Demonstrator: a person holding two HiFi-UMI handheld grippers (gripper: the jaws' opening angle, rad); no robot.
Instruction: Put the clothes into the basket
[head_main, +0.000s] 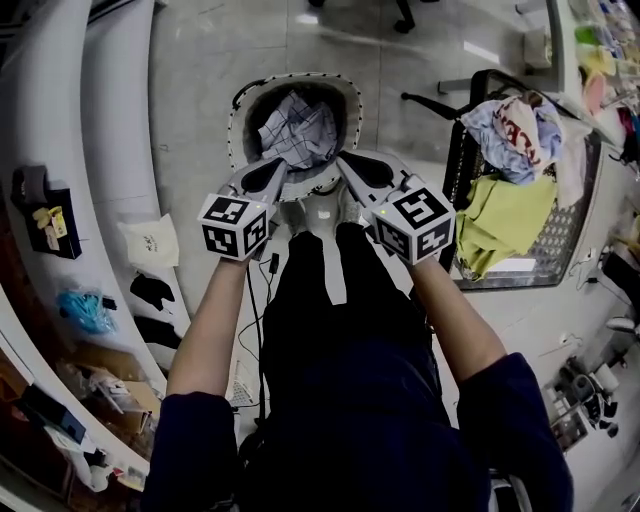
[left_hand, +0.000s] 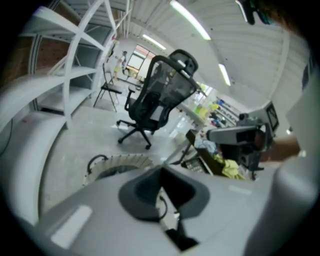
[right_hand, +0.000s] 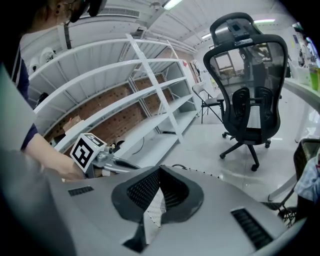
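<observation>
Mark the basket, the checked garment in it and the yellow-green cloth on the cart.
basket (head_main: 354, 100), head view, right side of its rim.
checked garment (head_main: 298, 130), head view, middle of the fabric.
yellow-green cloth (head_main: 510, 215), head view, its broad flat part.

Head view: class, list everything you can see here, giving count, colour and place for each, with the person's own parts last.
basket: one, white, floor, ahead of the person
checked cloth: one, blue-white, inside the basket
clothes pile: one, mixed colours, on the wire cart
wire cart: one, black, right side
shelving: one, white, left side
left gripper: one, grey, jaws shut, over the basket's near rim
right gripper: one, grey, jaws shut, beside the left gripper
</observation>
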